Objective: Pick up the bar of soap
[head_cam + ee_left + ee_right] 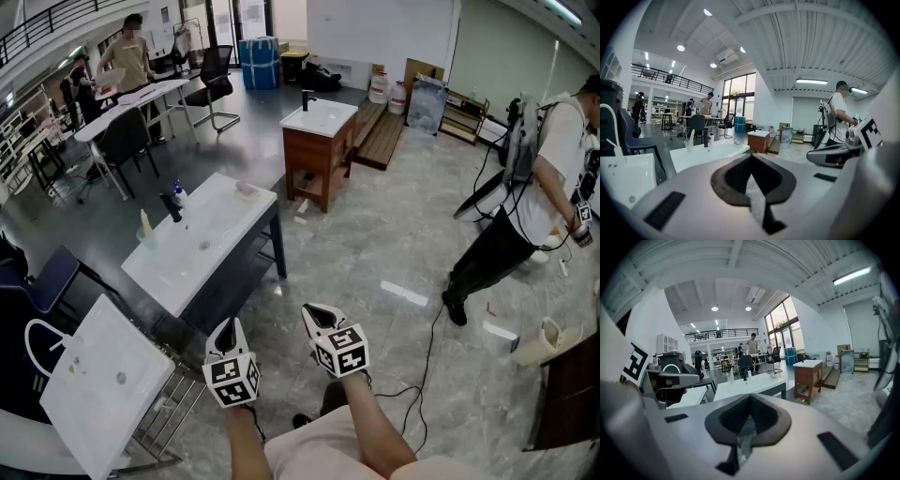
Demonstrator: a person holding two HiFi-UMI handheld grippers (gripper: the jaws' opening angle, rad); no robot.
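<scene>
The bar of soap [246,188] is a small pale lump on the far corner of the white sink counter [225,234], which rests on a dark table. It also shows small and distant in the left gripper view as the soap [737,142] and in the right gripper view as the soap [774,376]. My left gripper [226,325] and right gripper [314,311] hover side by side over the floor, well short of the counter. Both are shut with nothing between the jaws. Each gripper view looks along closed tips: the left gripper [751,157] and the right gripper [749,397].
On the counter stand a black faucet [172,205], a blue-capped bottle [179,193] and a cup [145,231]. Another white sink top [103,394] lies on a metal rack at lower left. A wooden vanity [319,145] stands beyond. A person [530,202] walks at right; a cable [427,347] trails on the floor.
</scene>
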